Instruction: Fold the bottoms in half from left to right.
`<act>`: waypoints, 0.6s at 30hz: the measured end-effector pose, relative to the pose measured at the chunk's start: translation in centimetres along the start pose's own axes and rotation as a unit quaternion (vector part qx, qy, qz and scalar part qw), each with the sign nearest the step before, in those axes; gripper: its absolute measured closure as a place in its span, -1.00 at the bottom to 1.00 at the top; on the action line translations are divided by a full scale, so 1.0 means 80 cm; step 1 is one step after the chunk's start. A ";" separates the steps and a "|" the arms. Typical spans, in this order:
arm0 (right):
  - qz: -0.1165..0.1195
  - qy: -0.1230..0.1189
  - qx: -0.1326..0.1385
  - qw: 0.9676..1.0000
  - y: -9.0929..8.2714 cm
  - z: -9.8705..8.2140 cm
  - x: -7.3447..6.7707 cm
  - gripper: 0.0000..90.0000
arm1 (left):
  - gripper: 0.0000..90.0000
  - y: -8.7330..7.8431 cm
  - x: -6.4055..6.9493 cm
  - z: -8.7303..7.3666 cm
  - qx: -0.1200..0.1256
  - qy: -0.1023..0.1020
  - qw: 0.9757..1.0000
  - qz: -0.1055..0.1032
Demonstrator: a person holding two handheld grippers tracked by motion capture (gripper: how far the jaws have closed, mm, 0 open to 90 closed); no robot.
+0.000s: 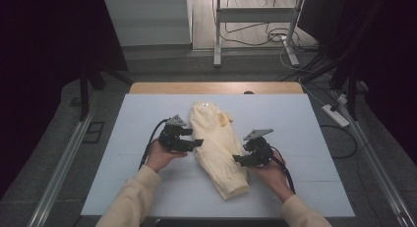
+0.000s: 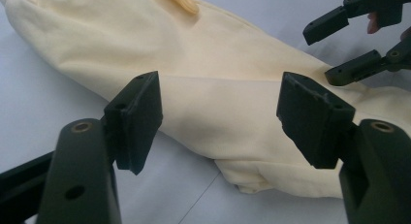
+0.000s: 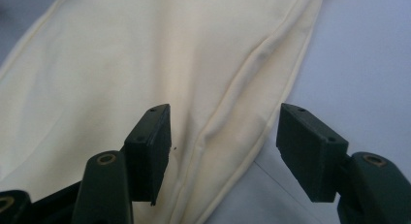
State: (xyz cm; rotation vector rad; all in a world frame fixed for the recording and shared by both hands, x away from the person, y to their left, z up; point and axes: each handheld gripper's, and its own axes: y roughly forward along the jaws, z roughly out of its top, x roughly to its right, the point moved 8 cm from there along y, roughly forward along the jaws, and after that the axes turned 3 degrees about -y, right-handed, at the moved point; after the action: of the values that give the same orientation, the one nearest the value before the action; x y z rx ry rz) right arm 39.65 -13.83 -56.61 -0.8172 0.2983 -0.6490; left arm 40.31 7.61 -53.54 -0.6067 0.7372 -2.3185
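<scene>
A pale yellow garment (image 1: pixel 216 143) lies folded into a long strip on the light board, running from the far middle toward the near right. My left gripper (image 1: pixel 195 137) sits at its left edge, jaws open; in the left gripper view they (image 2: pixel 220 117) straddle the cloth's (image 2: pixel 218 88) folded edge without pinching it. My right gripper (image 1: pixel 240 156) stands open at the garment's right edge. In the right gripper view its jaws (image 3: pixel 223 146) hang over a seam of the cloth (image 3: pixel 145 64), apart from it. The right gripper (image 2: pixel 334 49) also appears across the garment in the left gripper view.
The light board (image 1: pixel 147 187) lies on a wooden table whose far edge (image 1: pixel 216 87) shows behind it. Metal frame legs (image 1: pixel 216 35) and cables stand on the floor beyond. A power strip (image 1: pixel 336 115) lies on the floor at the right.
</scene>
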 end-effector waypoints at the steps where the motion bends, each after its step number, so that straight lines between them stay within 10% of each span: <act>1: 0.000 0.002 -0.001 1.000 0.002 0.000 0.000 -0.17 | -0.28 0.000 0.000 0.000 0.000 0.000 1.000 0.000; 18: -0.002 0.011 -0.017 1.000 0.014 -0.006 0.007 -0.22 | -0.28 0.000 -0.001 0.000 0.000 0.001 1.000 0.000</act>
State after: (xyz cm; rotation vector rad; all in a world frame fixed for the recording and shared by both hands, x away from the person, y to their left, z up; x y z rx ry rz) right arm 40.33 -13.87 -57.79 -0.8441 0.3278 -0.6587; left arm 40.34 7.66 -53.58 -0.6054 0.7388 -2.3187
